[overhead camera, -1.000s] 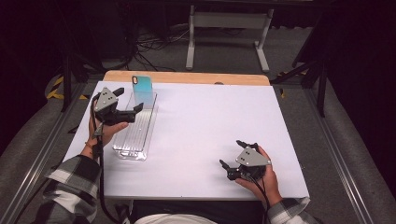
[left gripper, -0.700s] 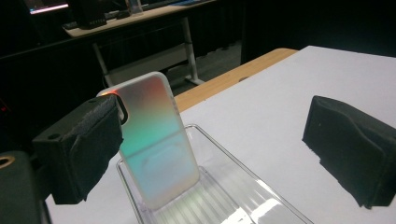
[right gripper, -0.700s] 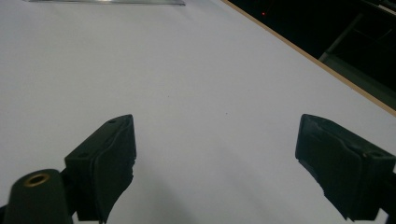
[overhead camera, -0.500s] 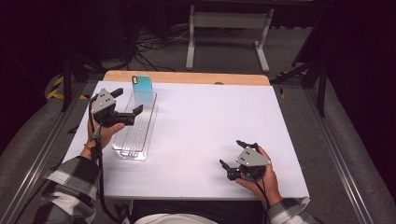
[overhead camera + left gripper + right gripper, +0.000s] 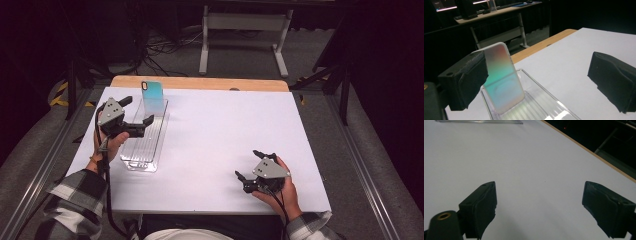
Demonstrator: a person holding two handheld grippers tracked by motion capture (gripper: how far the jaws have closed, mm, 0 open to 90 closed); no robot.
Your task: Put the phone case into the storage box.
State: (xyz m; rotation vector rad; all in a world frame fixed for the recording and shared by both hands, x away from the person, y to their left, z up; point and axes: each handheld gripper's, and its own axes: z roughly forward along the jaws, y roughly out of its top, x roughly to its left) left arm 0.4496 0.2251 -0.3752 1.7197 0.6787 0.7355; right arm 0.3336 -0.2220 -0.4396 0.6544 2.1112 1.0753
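Note:
A phone (image 5: 152, 93) with a teal-to-pink sheen stands upright, leaning at the far end of a clear ribbed tray (image 5: 144, 145) on the left of the white table. My left gripper (image 5: 136, 111) hovers open over the tray, just short of the phone. In the left gripper view the phone (image 5: 503, 80) stands ahead in the tray (image 5: 546, 105), its left edge hidden behind the left jaw of my gripper (image 5: 539, 68), with nothing held. My right gripper (image 5: 248, 164) rests open near the front right, and in its own view the gripper (image 5: 540, 195) holds nothing.
A white sheet covers the table (image 5: 225, 125), with a wooden strip (image 5: 210, 83) along the far edge. Beyond it stand a metal stand's legs (image 5: 242, 45) and cables on a dark floor. The tray's edge (image 5: 479, 121) shows far ahead in the right gripper view.
My left gripper has drifted slightly back toward the person, still open. The right gripper, phone and tray have stayed put.

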